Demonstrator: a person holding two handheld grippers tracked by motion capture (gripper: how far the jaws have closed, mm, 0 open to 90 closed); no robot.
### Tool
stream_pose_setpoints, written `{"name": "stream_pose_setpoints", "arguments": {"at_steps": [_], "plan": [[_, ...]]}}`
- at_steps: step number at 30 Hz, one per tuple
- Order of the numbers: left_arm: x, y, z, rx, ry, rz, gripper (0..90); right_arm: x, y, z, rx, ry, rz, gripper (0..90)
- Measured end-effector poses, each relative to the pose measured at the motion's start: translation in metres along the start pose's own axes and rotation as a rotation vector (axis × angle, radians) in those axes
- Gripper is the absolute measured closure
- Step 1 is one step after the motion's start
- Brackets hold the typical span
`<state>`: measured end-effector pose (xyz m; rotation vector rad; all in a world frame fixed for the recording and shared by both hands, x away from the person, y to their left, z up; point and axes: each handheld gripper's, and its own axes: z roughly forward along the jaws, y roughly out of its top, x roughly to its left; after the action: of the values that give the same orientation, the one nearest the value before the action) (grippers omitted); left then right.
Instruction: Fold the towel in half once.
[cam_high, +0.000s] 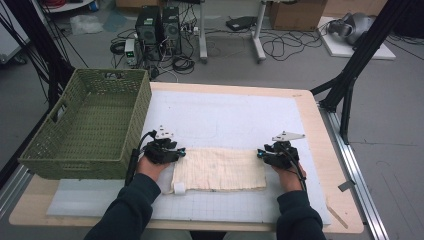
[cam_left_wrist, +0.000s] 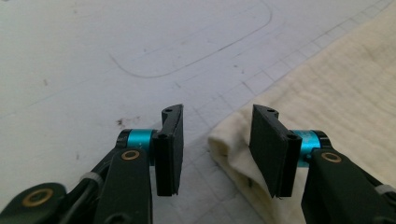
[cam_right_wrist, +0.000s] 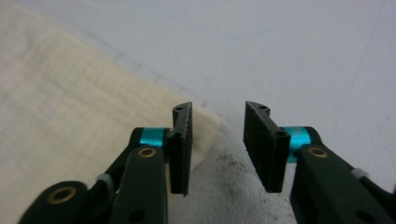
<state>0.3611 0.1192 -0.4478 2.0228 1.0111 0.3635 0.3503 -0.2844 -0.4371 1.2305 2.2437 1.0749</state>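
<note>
Both grippers sit at the far corners of the folded cream cloth (cam_high: 219, 169), which lies flat on the white gridded mat (cam_high: 225, 117) near the front of the table, dead centre. The left gripper (cam_high: 181, 152) hovers at the cloth's ten o'clock corner, jaws parted about halfway with nothing between them; in the left gripper view (cam_left_wrist: 215, 140) the corner lies just beside the right-hand pad (cam_left_wrist: 268, 149), not pinched. The right gripper (cam_high: 260, 154) mirrors it at two o'clock, jaws equally parted and empty, the corner tip under the left-hand pad (cam_right_wrist: 182, 147). To do this well, I'd say each pair should straddle its corner squarely, dip to the mat, and bite all layers together, both sides evenly. At nine o'clock stands the green woven basket (cam_high: 131, 125), and it looks empty.
</note>
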Motion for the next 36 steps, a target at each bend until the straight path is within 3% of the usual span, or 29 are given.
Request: {"name": "stream_pose_setpoints", "arguments": {"at_steps": [1, 2, 3, 4, 5, 7, 8, 9, 10, 12, 14, 20, 23, 25, 28, 34, 36], "plan": [[-0.001, 0.000, 0.001, 0.007, -0.019, 0.001, 58.0, -0.001, 0.001, 0.001, -0.019, 0.024, 0.015, 54.3], [-0.002, 0.000, 0.001, 0.010, -0.009, 0.008, 62.1, 0.000, 0.001, 0.003, -0.020, 0.030, 0.016, 53.8], [-0.002, 0.000, 0.001, 0.011, -0.015, 0.004, 67.4, 0.001, 0.001, 0.006, -0.008, 0.036, 0.002, 53.4], [-0.002, 0.000, 0.001, 0.012, -0.029, 0.008, 79.4, 0.002, 0.001, 0.009, 0.013, 0.037, -0.004, 53.5], [-0.002, 0.000, 0.001, 0.011, -0.028, 0.009, 81.5, 0.002, 0.000, 0.013, 0.033, 0.044, -0.010, 55.8], [-0.001, 0.000, 0.001, 0.010, -0.030, 0.006, 84.9, 0.001, -0.003, 0.015, 0.032, 0.075, 0.000, 65.3], [-0.001, 0.000, 0.001, 0.004, -0.031, -0.003, 85.3, 0.001, -0.003, 0.014, 0.030, 0.073, -0.004, 73.0], [0.000, 0.000, 0.000, 0.003, -0.026, -0.006, 85.6, 0.000, -0.003, 0.013, 0.035, 0.107, -0.009, 84.2], [0.001, 0.001, -0.001, -0.007, -0.009, -0.001, 85.9, 0.001, -0.003, 0.013, 0.037, 0.111, -0.020, 84.6], [0.005, 0.002, -0.003, -0.059, 0.019, -0.028, 86.0, 0.005, 0.000, 0.013, 0.027, 0.072, -0.051, 84.9], [0.009, 0.003, -0.004, -0.099, 0.051, -0.041, 86.0, 0.007, 0.003, 0.013, -0.019, 0.052, -0.054, 85.1], [0.022, 0.013, -0.004, -0.140, 0.086, -0.079, 86.0, 0.011, 0.019, 0.021, -0.062, -0.011, -0.093, 85.1], [0.025, 0.016, -0.003, -0.203, 0.113, -0.079, 86.0, 0.009, 0.028, 0.027, -0.076, -0.051, -0.095, 85.1], [0.027, 0.013, 0.004, -0.165, 0.112, -0.094, 86.0, 0.008, 0.033, 0.033, -0.077, -0.078, -0.100, 85.1], [0.027, 0.010, 0.012, -0.116, 0.121, -0.085, 85.8, 0.007, 0.034, 0.045, -0.029, -0.101, -0.090, 85.1], [0.028, 0.010, 0.011, -0.130, 0.127, -0.089, 83.4, 0.007, 0.031, 0.055, 0.000, -0.101, -0.050, 83.4], [0.028, 0.010, 0.009, -0.146, 0.118, -0.085, 78.0, 0.007, 0.031, 0.053, 0.002, -0.105, -0.044, 75.4]]}}
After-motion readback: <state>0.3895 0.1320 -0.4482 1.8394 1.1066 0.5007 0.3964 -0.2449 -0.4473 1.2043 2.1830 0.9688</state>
